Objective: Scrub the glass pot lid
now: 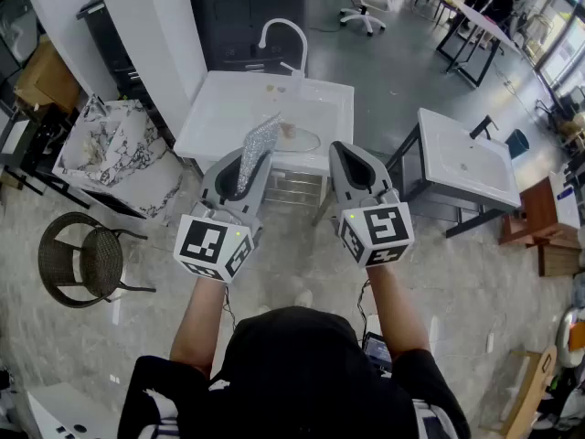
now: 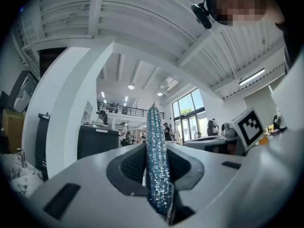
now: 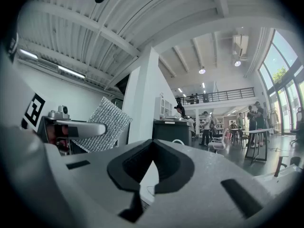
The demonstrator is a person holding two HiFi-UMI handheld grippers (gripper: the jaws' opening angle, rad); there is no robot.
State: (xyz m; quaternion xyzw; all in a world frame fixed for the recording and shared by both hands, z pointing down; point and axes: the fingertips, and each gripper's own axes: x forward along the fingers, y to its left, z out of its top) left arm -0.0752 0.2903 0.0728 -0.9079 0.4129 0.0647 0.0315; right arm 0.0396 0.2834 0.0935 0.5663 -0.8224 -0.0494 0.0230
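Note:
My left gripper [image 1: 245, 167] is shut on a silvery sparkly scrub cloth [image 1: 259, 143] that sticks up past its tips. In the left gripper view the scrub cloth [image 2: 156, 160] stands edge-on, clamped between the jaws of the left gripper [image 2: 154, 148]. My right gripper [image 1: 349, 156] is held beside it, shut and empty; the right gripper view shows the jaws of the right gripper [image 3: 152, 148] closed with nothing between them and the scrub cloth [image 3: 102, 125] off to the left. Both are raised in front of a white sink [image 1: 219, 108] with a faucet [image 1: 283, 39]. What looks like the glass pot lid [image 1: 300, 139] lies in the basin.
A second white sink stand [image 1: 466, 158] is at the right, with wooden furniture [image 1: 544, 218] beyond it. A black wire chair [image 1: 87, 263] and a marble-patterned counter [image 1: 114, 149] stand at the left. A dark cabinet [image 1: 247, 16] is behind the sink.

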